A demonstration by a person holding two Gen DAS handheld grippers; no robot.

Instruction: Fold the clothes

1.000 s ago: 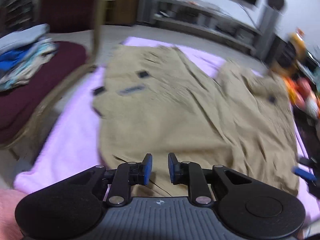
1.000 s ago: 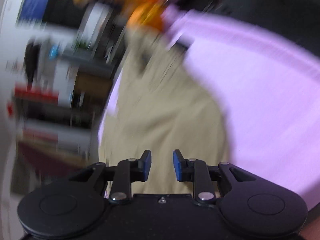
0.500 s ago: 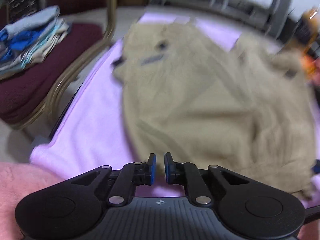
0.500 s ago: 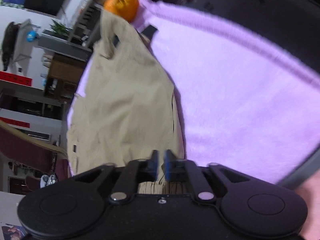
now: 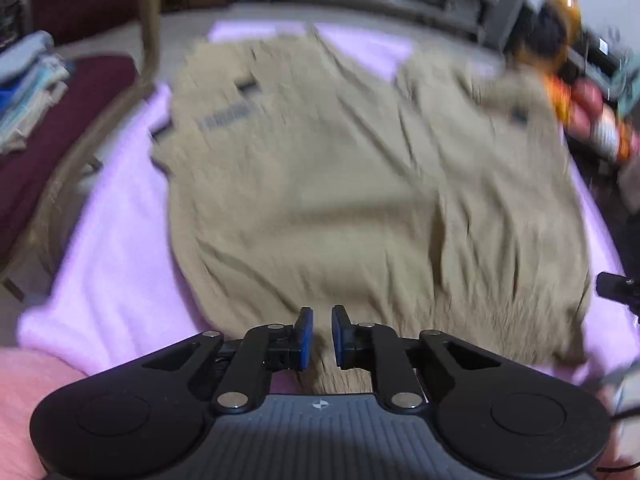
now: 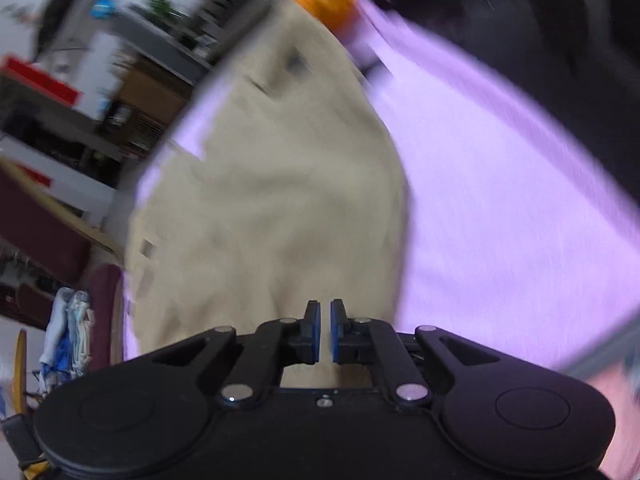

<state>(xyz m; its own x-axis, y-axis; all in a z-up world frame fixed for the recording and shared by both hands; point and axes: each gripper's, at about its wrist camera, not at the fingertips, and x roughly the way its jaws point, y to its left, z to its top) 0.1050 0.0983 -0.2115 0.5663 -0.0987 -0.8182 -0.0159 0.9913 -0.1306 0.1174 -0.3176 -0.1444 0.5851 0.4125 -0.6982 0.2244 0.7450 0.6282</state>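
**Gripping the near hem of the tan garment with both grippers**

Lying spread over the lilac blanket (image 5: 108, 264) is the tan garment (image 5: 340, 184), wrinkled, with dark patches near its far left corner. Both views are motion-blurred, so fine detail is poor.

Left gripper (image 5: 320, 334): sits at the garment's near edge. Jaws narrow, blue pads nearly together, with tan cloth running between and under them. The pads appear to pinch the hem, though a thin gap shows between the tips.

Right gripper (image 6: 325, 330): also at the garment's near edge, toward its right side, where the cloth borders bare blanket (image 6: 500, 220). Jaws are closing, almost together; tan fabric (image 6: 280, 200) sits between them and shows below the pads. Grip looks firm.

Surroundings, relative to the garment:
- Left of it, beyond the blanket edge, a maroon chair (image 5: 52, 120) with a curved wooden frame, carrying a stack of folded clothes (image 5: 28, 80).
- Beyond its far right corner, an orange toy-like object (image 5: 560, 20), blurred.
- Behind its far edge, low shelving against the wall; contents unreadable.
- A pink sleeve (image 5: 24, 408) at the lower left of the left wrist view.
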